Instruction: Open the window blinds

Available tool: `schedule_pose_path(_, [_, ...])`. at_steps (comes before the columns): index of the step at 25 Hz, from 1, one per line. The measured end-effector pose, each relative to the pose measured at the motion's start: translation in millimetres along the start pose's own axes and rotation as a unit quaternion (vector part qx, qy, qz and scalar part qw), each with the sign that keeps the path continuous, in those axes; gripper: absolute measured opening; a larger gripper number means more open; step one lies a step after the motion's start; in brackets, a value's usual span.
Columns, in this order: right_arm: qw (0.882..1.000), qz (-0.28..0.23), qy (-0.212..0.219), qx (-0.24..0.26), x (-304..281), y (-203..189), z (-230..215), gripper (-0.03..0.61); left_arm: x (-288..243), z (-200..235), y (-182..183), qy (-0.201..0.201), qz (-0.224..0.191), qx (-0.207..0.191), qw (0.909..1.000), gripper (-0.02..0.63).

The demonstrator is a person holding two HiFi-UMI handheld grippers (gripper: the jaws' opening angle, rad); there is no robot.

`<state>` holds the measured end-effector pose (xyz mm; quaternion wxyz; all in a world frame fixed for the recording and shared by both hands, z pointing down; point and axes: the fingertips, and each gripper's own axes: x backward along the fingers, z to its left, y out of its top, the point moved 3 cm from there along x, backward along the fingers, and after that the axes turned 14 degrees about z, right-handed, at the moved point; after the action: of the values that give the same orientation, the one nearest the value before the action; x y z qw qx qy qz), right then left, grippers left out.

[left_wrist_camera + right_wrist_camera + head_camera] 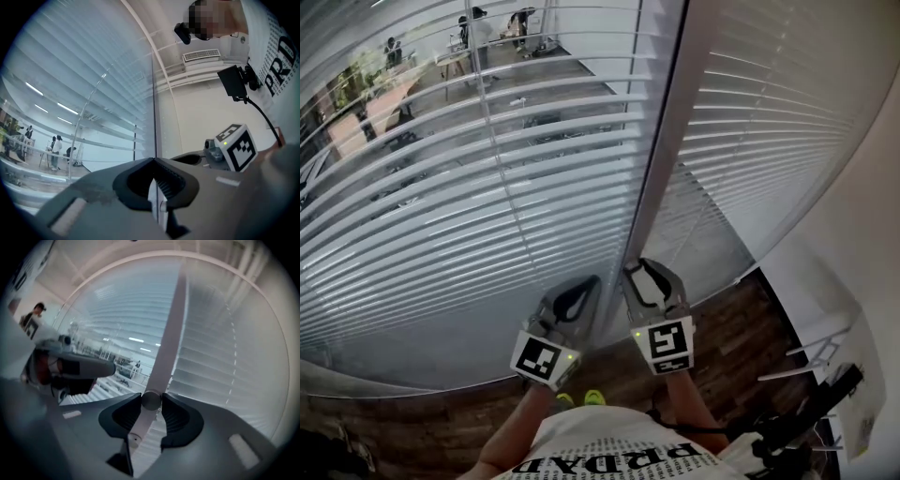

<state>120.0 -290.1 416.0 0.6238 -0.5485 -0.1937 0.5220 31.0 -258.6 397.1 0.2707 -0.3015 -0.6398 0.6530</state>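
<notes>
The small round grey knob [151, 401] on the pale upright post [172, 319] between the white slatted blinds [469, 206] lies straight ahead, pinched between the fingers of your right gripper [649, 272], its axis along them, so I think a wrist roll turns it; your left gripper [153, 161], just beside, has fingers together, empty.

Blinds [469, 187] close off 9 to 1 o'clock, with the window post [661, 141] at 12. A wall [862, 234] blocks 3 o'clock. The wand [143, 420] fills the right claw's [151, 400] gap. Bare floor [731, 328] lies at 5 o'clock.
</notes>
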Motion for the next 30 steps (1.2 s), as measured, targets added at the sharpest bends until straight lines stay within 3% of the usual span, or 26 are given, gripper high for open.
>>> schedule_pose_path(2, [0.993,0.026,-0.039,0.112,1.4,-0.1,5.2,0.135,0.5,0.4,0.2,0.002,-0.001,-0.002,1.0000,-0.008])
schedule_pose_path(4, [0.976,0.039,-0.076,0.199,2.1,1.1,9.7,0.135,0.5,0.6,0.0,0.003,-0.002,-0.003,1.0000,-0.008])
schedule_pose_path(6, [0.963,0.044,-0.097,0.249,1.1,2.7,13.1,0.133,0.1,0.4,0.0,0.004,-0.002,-0.002,1.0000,-0.008])
schedule_pose_path(8, [0.958,0.045,-0.103,0.265,-0.7,3.1,14.7,0.126,0.1,-0.3,-0.1,0.005,-0.001,-0.001,1.0000,-0.008])
schedule_pose_path(16, [0.967,0.030,-0.094,0.234,0.2,4.3,14.4,0.124,2.3,-0.9,-1.0,0.008,-0.003,0.000,1.0000,-0.008])
schedule_pose_path(22, [0.985,0.012,-0.067,0.160,1.2,6.1,11.6,0.126,2.9,-0.3,-0.3,0.010,-0.001,0.001,0.9999,-0.008])
schedule_pose_path(30, [0.996,-0.006,-0.037,0.084,2.7,6.9,7.7,0.129,3.3,-1.1,0.4,0.010,0.001,0.000,0.9999,-0.008])
